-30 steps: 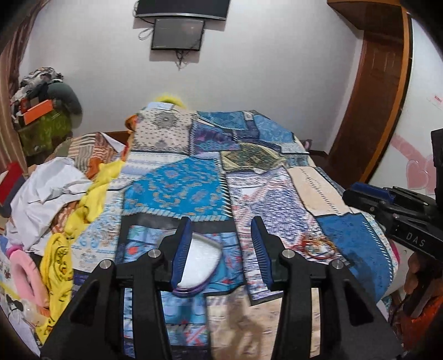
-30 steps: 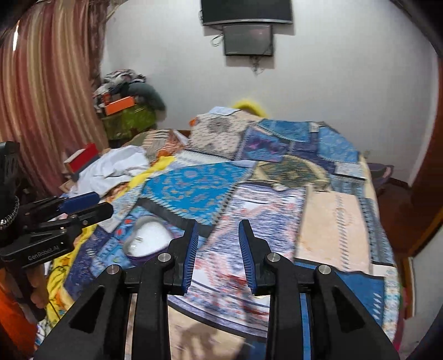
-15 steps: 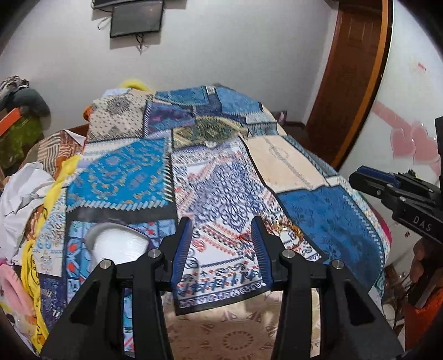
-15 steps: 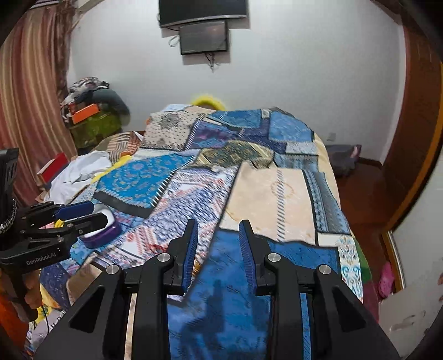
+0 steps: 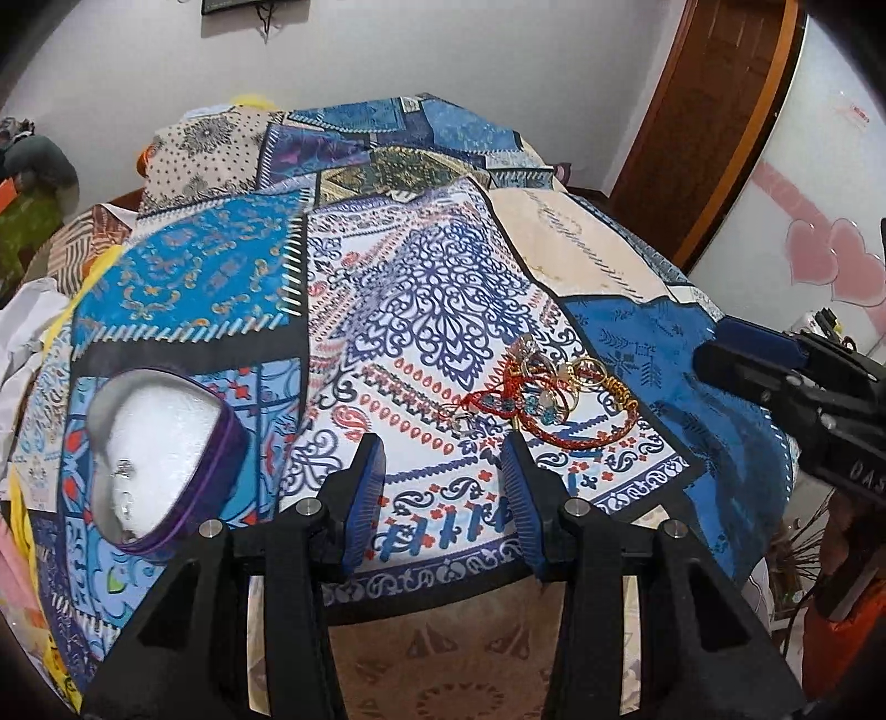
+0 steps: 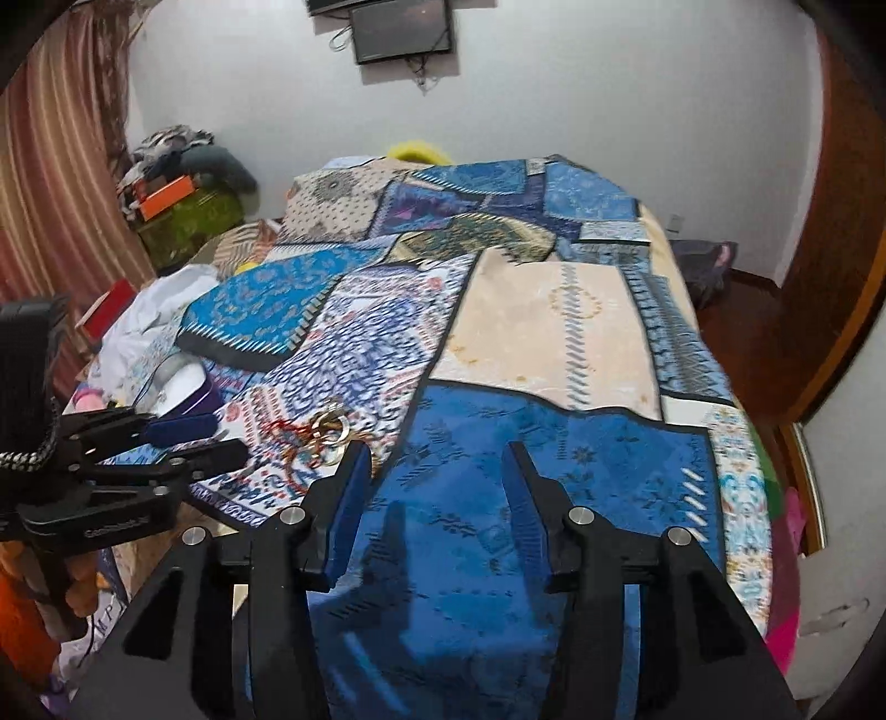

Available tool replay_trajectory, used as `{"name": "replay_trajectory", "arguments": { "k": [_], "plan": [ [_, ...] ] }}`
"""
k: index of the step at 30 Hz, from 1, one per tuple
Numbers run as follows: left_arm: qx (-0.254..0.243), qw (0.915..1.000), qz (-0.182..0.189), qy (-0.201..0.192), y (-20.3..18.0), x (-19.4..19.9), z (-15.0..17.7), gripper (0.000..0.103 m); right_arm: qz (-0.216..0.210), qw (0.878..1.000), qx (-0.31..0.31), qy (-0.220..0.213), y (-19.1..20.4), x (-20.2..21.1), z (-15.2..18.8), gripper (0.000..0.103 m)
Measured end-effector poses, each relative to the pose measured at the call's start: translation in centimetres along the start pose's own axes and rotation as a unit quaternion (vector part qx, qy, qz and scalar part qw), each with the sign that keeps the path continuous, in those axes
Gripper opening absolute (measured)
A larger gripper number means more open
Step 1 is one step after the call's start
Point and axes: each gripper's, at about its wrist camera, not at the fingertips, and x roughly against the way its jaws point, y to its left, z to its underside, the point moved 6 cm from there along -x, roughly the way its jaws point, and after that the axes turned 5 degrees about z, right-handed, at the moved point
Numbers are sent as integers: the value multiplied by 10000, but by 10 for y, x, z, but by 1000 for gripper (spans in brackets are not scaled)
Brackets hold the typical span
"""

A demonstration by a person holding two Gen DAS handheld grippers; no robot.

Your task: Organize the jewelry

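A tangled pile of jewelry (image 5: 554,396), red cord bracelets, gold rings and blue stones, lies on the patchwork bedspread (image 5: 421,288). A heart-shaped purple jewelry box (image 5: 160,448) with white lining stands open at the left and holds small silver pieces. My left gripper (image 5: 443,493) is open and empty, just short of the pile. My right gripper (image 6: 432,487) is open and empty over the blue patch, right of the pile (image 6: 324,435). The box also shows in the right wrist view (image 6: 185,390).
Clothes are heaped along the bed's left side (image 6: 149,327). A wooden door (image 5: 714,111) stands at the right. A screen (image 6: 404,27) hangs on the far wall. The bed's near edge (image 5: 443,587) drops just below the left gripper.
Both grippers have swung right and come lower toward the bed. The jewelry pile now lies right in front of the left gripper. The right gripper's jaws have opened wider.
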Motion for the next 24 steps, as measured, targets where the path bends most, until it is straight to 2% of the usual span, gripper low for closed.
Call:
{"name": "replay_trajectory", "arguments": {
  "k": [5,10,15,24],
  "plan": [
    [-75,10000,28,-21,-2,-7,-2,38,-6,9996,289,49,13,-14,0,45],
    [-101,9998,161,-5,-4,-12,-3,25,-169,9988,423,173,22,-28,0,45],
    [-226,9997,114,-42,-6,-17,-4,20,-264,9980,514,256,28,-36,2,45],
    [-288,9995,40,-100,-6,-20,-6,8,-465,9961,620,426,35,-52,4,31]
  ]
}}
